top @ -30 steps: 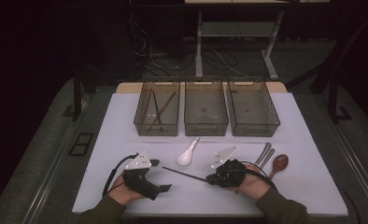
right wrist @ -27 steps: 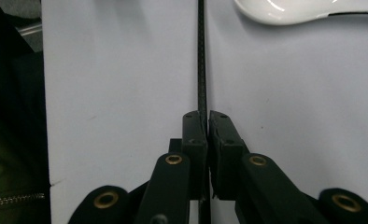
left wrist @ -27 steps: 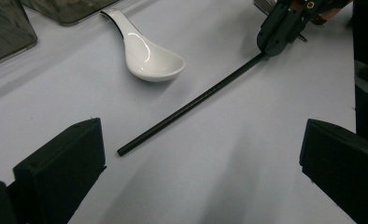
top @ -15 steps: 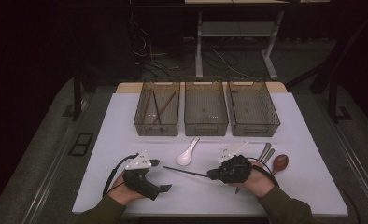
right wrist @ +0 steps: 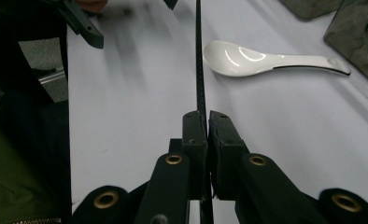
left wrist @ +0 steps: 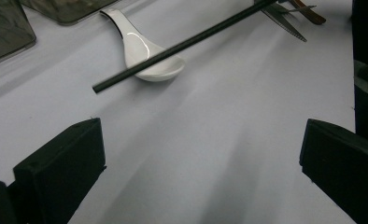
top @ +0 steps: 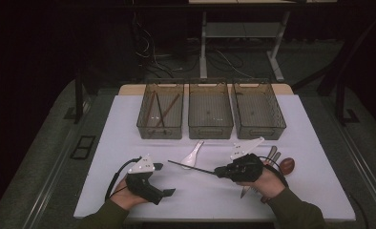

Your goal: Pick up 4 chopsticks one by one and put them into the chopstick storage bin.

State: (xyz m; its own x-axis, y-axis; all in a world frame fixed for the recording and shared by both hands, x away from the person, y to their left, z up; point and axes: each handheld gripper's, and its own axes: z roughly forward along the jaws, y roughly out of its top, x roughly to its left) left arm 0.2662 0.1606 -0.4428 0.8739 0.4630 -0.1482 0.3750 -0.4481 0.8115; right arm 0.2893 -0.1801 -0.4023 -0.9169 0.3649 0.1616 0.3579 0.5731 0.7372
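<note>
My right gripper (right wrist: 202,122) is clamped on the black chopstick (right wrist: 200,65), lifted clear of the table above the white spoon (right wrist: 247,60); left gripper (left wrist: 191,154) idle, jaws apart; next I'd carry it to the left bin (top: 160,110) holding chopsticks

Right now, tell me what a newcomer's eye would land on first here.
The thin black chopstick clamped in the right gripper, jutting over the white table. Beside its tip lies a glossy white ceramic spoon. Behind stand three clear plastic bins in a row.
</note>
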